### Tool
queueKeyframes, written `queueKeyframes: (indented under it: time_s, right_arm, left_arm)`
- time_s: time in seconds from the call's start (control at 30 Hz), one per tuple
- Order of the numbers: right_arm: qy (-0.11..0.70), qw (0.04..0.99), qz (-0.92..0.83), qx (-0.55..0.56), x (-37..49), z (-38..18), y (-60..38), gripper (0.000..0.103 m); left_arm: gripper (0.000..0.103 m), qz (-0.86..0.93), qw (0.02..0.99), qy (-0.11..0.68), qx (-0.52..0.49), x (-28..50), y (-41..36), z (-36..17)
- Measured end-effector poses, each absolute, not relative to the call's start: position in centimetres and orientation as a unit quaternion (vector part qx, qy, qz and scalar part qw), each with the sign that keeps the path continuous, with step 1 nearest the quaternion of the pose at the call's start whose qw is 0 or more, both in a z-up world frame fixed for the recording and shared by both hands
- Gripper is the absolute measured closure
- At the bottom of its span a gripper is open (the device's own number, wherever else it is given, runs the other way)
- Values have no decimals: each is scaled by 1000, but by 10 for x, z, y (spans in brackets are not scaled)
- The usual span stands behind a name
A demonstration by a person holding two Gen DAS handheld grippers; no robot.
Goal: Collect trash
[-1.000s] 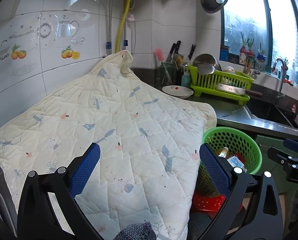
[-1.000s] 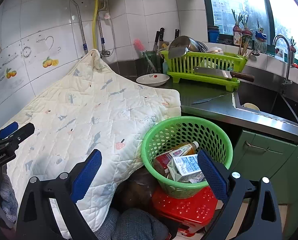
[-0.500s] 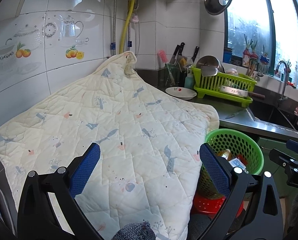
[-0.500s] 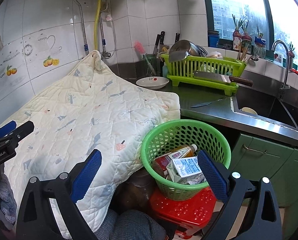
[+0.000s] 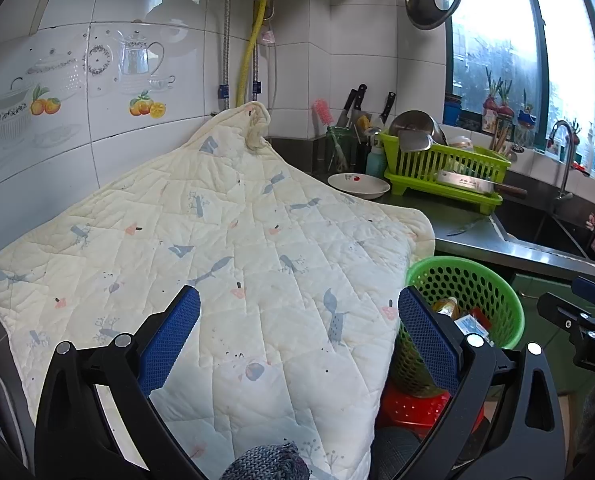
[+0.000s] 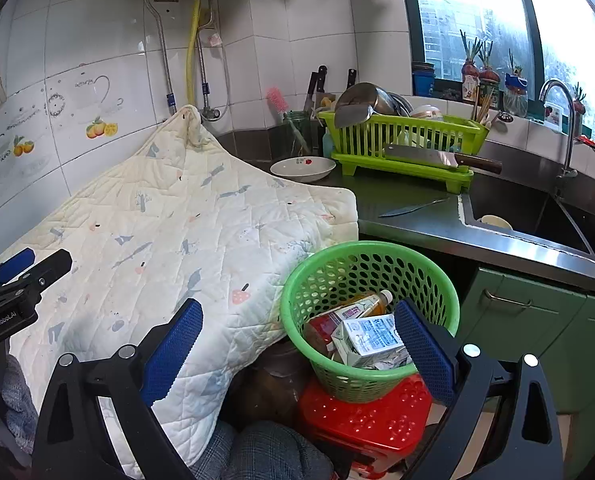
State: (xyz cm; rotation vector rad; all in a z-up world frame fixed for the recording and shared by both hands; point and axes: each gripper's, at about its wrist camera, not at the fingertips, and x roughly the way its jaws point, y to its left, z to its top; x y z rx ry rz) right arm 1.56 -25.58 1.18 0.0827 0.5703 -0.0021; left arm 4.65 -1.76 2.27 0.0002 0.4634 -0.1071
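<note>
From the left wrist view, the left gripper (image 5: pixel 297 332) has its jaws wide apart with nothing between them. It hangs over a big cream quilt (image 5: pixel 217 248) with little blue and pink shapes. The quilt leans up against the tiled wall (image 5: pixel 97 120). Just to the right of the quilt stands a green basket (image 5: pixel 477 288), and a bottle top and a carton peek out of it. The basket sits on a red stool (image 5: pixel 413 412). Behind it, on the dark worktop (image 5: pixel 469 236), are a white bowl (image 5: pixel 357 186) and a lime dish rack (image 5: pixel 449 168). From the right wrist view, the right gripper (image 6: pixel 297 344) also has its jaws wide apart and holds nothing. The green basket (image 6: pixel 369 280) is close in front, toward the right jaw. Inside it lie the trash: a bottle (image 6: pixel 357 310) and a milk carton (image 6: pixel 371 338). The basket touches the edge of the quilt (image 6: pixel 157 232). A small knife (image 6: pixel 413 208) lies flat on the worktop (image 6: pixel 397 196) near the sink (image 6: pixel 517 212).
</note>
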Motion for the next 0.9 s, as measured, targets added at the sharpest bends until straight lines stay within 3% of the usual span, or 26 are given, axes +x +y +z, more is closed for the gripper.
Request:
queueKeyframes:
  time_s: [0.9]
  right_arm:
    - [277, 960, 0, 45, 15, 14, -262, 9]
  left_arm:
    - [5, -50, 971, 233, -8, 43, -19, 22]
